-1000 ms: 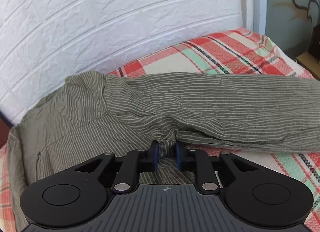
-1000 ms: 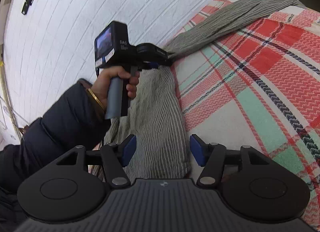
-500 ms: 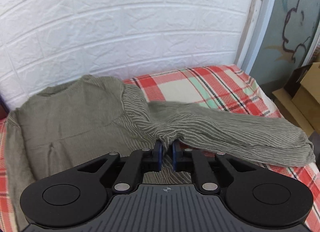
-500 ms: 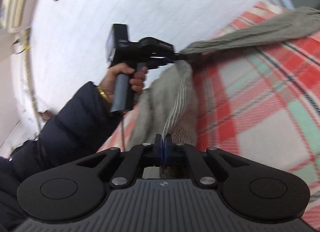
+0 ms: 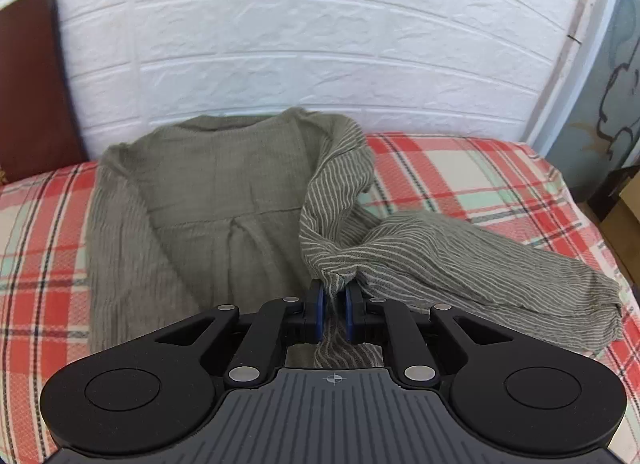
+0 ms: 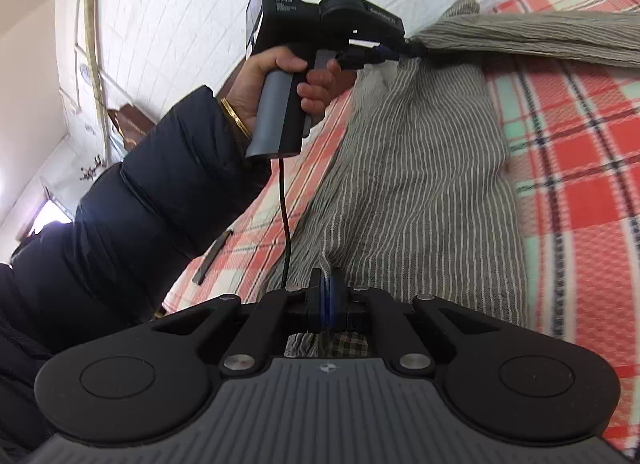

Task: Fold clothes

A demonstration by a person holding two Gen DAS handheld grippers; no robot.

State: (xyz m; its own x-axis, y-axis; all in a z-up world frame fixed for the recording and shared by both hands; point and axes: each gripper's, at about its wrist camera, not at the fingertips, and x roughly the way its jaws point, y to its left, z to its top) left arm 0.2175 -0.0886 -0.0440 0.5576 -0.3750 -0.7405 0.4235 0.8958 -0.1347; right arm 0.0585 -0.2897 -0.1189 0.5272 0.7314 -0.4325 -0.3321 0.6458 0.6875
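An olive, white-striped shirt (image 5: 224, 200) lies spread on the plaid bedspread (image 5: 460, 172), collar toward the wall. My left gripper (image 5: 334, 296) is shut on a bunched fold where the right sleeve (image 5: 480, 264) meets the body, lifted off the bed. The sleeve trails away to the right. In the right wrist view the same shirt (image 6: 420, 168) runs up the bed, and my right gripper (image 6: 329, 296) is shut on its near edge. The left gripper (image 6: 394, 52) shows there too, held by a hand (image 6: 280, 80), pinching cloth.
A white brick-pattern wall (image 5: 320, 44) backs the bed. A dark brown headboard (image 5: 28, 84) stands at the left. A cardboard box (image 5: 628, 204) sits beyond the bed's right edge. A dark sleeve (image 6: 152, 192) and a thin cable (image 6: 285, 216) hang left of the shirt.
My right gripper went from open to shut on the shirt's near edge. My left gripper has drawn back and lifted with its fold, so the shirt's body and the headboard now show.
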